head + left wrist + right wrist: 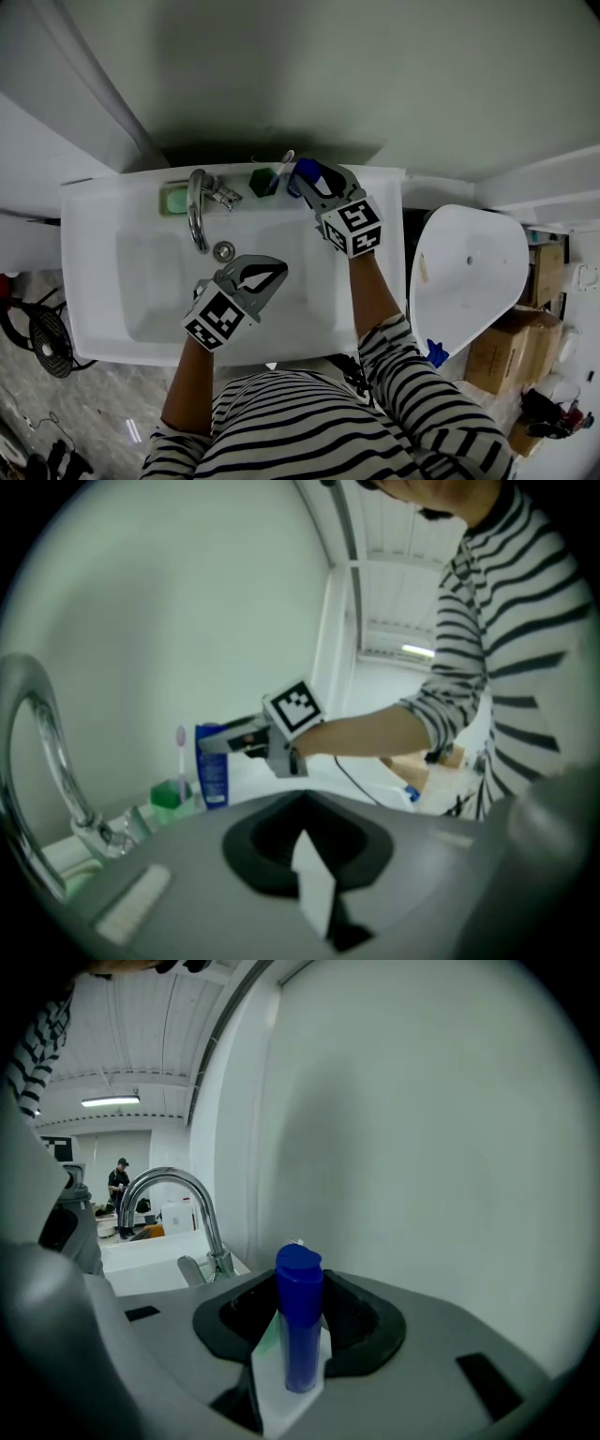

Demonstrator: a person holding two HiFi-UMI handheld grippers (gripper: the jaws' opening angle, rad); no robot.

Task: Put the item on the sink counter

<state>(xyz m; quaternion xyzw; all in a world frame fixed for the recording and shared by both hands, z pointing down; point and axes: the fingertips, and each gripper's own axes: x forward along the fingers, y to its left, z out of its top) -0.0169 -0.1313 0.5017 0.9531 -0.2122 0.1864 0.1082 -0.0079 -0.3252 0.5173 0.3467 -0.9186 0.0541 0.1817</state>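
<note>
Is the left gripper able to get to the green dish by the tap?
Probably yes, but not straight: the tap curves between the left gripper and the dish, and its jaws are shut.

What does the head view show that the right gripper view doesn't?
Only the head view shows the sink basin with its drain, the green soap and cardboard boxes on the floor. Only the right gripper view shows a ceiling light in a room beyond. Both show the faucet and the blue bottle held between the right gripper fingers.
</note>
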